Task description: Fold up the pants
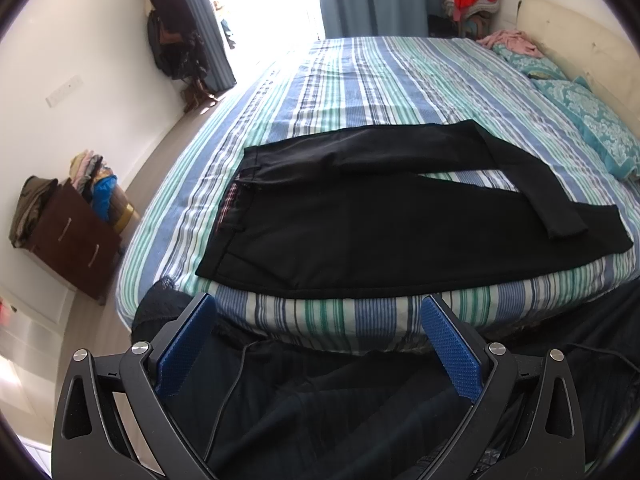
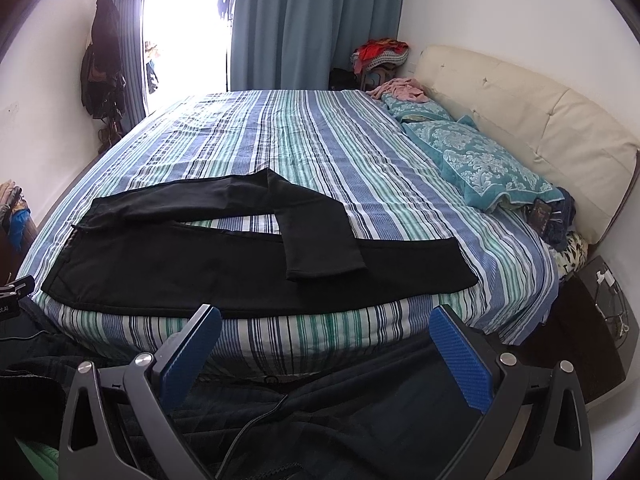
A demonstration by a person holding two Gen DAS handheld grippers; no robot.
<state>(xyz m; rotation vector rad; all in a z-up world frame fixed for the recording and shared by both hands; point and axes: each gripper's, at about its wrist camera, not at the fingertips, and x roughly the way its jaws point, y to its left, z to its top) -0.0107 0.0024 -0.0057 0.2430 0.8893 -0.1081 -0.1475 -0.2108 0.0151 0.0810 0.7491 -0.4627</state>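
Black pants (image 1: 360,232) lie flat on the striped bed (image 1: 360,76) near its front edge, waist to the left. The near leg runs straight to the right; the far leg bends and its cuff lies across the near leg. The pants also show in the right wrist view (image 2: 200,264). My left gripper (image 1: 320,312) is open and empty, held below the bed's front edge, apart from the pants. My right gripper (image 2: 326,320) is open and empty, also in front of the bed edge below the pants.
Teal patterned pillows (image 2: 480,160) and a cream headboard (image 2: 540,120) lie at the right. A brown drawer chest (image 1: 76,240) with piled clothes stands at the left. Dark clothing (image 2: 320,420) and a cable lie under the grippers. A dark bedside unit (image 2: 592,320) stands at the right.
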